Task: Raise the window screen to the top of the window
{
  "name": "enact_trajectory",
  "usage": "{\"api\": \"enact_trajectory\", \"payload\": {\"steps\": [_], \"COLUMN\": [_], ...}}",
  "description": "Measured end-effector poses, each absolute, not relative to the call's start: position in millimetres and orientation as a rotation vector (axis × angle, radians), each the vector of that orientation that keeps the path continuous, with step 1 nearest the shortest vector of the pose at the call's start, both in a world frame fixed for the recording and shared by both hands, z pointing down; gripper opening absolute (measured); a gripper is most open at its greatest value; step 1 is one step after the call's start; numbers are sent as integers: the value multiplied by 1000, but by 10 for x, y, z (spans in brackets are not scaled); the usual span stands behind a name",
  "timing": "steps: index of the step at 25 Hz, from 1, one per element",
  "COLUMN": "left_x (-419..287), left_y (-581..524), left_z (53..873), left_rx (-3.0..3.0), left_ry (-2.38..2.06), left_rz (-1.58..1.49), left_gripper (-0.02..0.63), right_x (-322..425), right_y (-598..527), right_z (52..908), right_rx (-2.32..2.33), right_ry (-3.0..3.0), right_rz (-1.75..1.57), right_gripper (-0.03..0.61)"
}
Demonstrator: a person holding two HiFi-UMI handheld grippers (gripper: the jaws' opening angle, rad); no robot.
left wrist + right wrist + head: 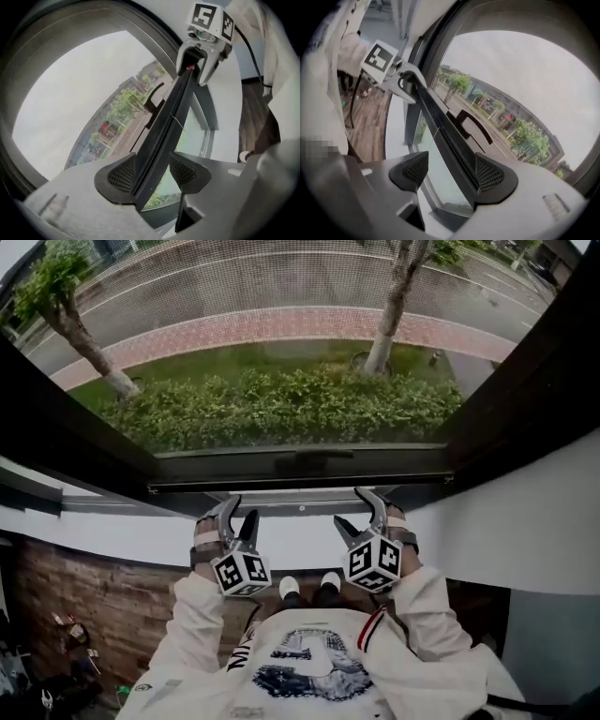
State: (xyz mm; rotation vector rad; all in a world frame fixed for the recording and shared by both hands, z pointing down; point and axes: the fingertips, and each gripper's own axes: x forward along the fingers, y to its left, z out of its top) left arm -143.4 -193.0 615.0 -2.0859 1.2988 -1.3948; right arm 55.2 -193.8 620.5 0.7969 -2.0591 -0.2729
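Window screen bar (300, 468) lies low across the window, above white wall (525, 521) and wood floor (103, 601); left tool (239, 514) and right tool (358, 512) point up at it. Left gripper view: left tool (152, 173) gapes wide, the bar (173, 112) lying against one pad only. Right gripper view: right tool (452, 173) equally wide, the bar (440, 126) along one pad.

Screen bar (300, 474) spans window; free room between left gripper (239, 512) and right gripper (358, 512); wall (300, 542) below.
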Motion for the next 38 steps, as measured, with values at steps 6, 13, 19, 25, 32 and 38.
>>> {"api": "enact_trajectory", "payload": {"steps": [6,13,19,25,32,38], "left_x": [-1631,-1867,-1921,-2099,-2130,-2196], "left_y": [-2064,-2166,-2140,-2176,-2210,-2238], "left_z": [6425,6555,6693,6718,6782,6775], "left_rx": [-1931,-1810,-1778,-1723,-1671,-1613], "left_ry": [1128,1092,1077,1125,1061,1032], "left_rz": [-1617,-1730,-1807,-1856,-1886,-1928], "left_gripper": [235,233,230,230,222,141], "right_x": [716,765,855,830,879,849], "right_y": [-2078,-2191,-2266,-2246,-2298,-2338], "right_z": [6584,6744,6900,6793,6794,6773], "right_rx": [606,551,549,549,542,512], "right_ry": [-1797,-1670,-1614,-1631,-1589,-1560], "right_rz": [-482,-588,-608,-610,-655,-682], "right_gripper": [313,310,284,264,251,164]}}
